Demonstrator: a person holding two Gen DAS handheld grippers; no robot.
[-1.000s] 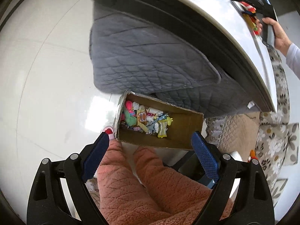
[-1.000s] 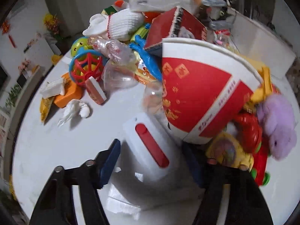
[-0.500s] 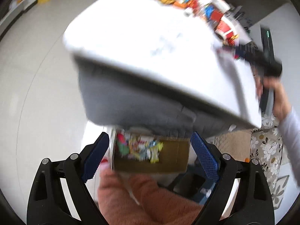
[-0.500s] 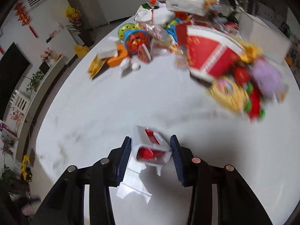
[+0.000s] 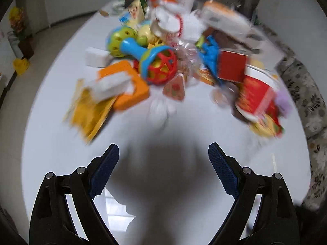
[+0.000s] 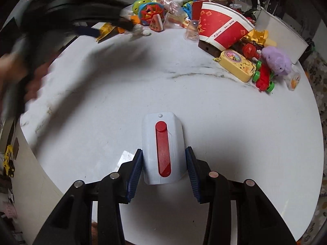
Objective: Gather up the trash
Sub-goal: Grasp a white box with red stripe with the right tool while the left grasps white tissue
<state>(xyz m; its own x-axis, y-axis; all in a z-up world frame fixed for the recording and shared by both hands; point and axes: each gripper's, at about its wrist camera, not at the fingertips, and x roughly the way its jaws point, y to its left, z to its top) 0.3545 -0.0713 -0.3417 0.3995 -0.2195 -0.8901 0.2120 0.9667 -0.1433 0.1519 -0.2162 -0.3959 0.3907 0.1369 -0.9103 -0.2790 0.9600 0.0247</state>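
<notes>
The right gripper (image 6: 162, 164) was clamped on a white box (image 6: 162, 150) with a red strip down its face, both blue pads pressed flat against its sides, low over the bare near part of the table (image 6: 224, 122). In the right wrist view the box sat at 6 o'clock, with the clutter pile well apart toward 12 and 1 o'clock: a red cup (image 6: 221, 27), a purple plush (image 6: 277, 60), a yellow case (image 6: 237, 64) and a red rattle (image 6: 151, 12).

The left gripper (image 5: 163, 169) stood wide apart with nothing between its pads. It hung above the table, and its view was smeared by motion. From it the pile lay at 12 o'clock, an orange block (image 5: 130, 85) at 10 o'clock, and yellow wrappers (image 5: 92, 112) at 9 o'clock.

The step in hand looked like carrying the box off to wherever the trash goes; no bin showed in either view. To do it well, the grip should stay square on the box's flat sides, since the smooth plastic could slip if the wrist rolled. Lifting straight up before travelling would keep it from scraping the table. The left gripper was blurred at 10 o'clock in the right view, near the pile, so the two paths should be kept from crossing.
</notes>
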